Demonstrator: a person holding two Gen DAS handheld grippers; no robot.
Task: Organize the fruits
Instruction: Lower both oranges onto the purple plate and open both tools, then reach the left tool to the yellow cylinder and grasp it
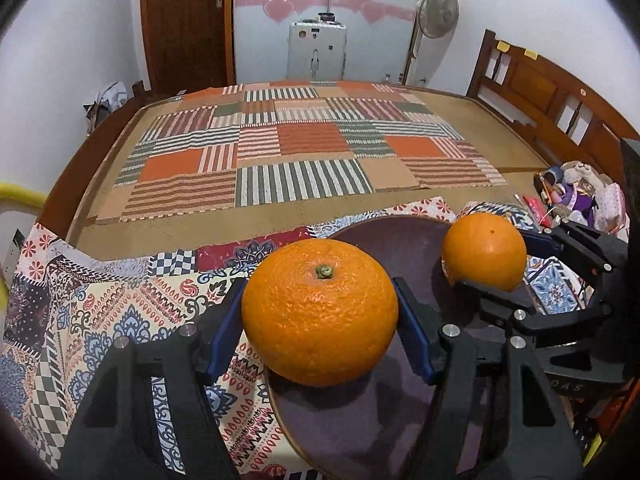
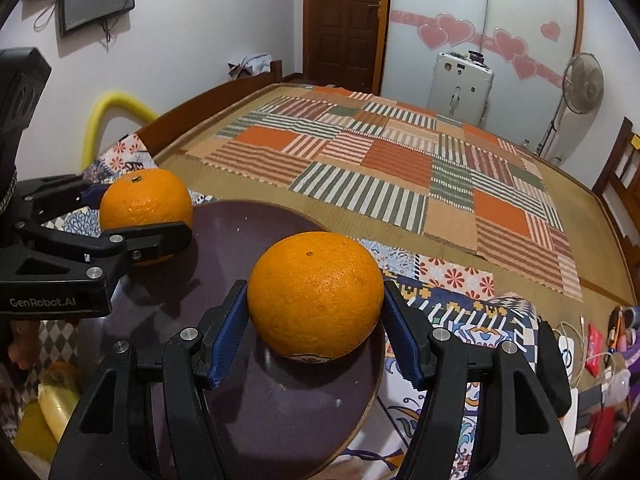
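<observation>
My left gripper point(image 1: 320, 320) is shut on a stemmed orange point(image 1: 319, 311), held over the left rim of a dark purple plate point(image 1: 392, 432). My right gripper point(image 2: 314, 328) is shut on a second orange point(image 2: 314, 294), held over the plate's point(image 2: 256, 420) right part. In the left wrist view the right gripper point(image 1: 500, 258) and its orange point(image 1: 484, 251) show at the right. In the right wrist view the left gripper point(image 2: 136, 216) and its orange point(image 2: 146, 204) show at the left. Blue pads point(image 2: 230, 330) press both fruits.
The plate lies on a patterned cloth point(image 1: 100, 312) at the near edge of a bed with a striped patchwork mat point(image 1: 296, 152). Clutter of toys and cables point(image 2: 600, 352) lies at the right. A wooden headboard point(image 1: 552, 92) stands at the right.
</observation>
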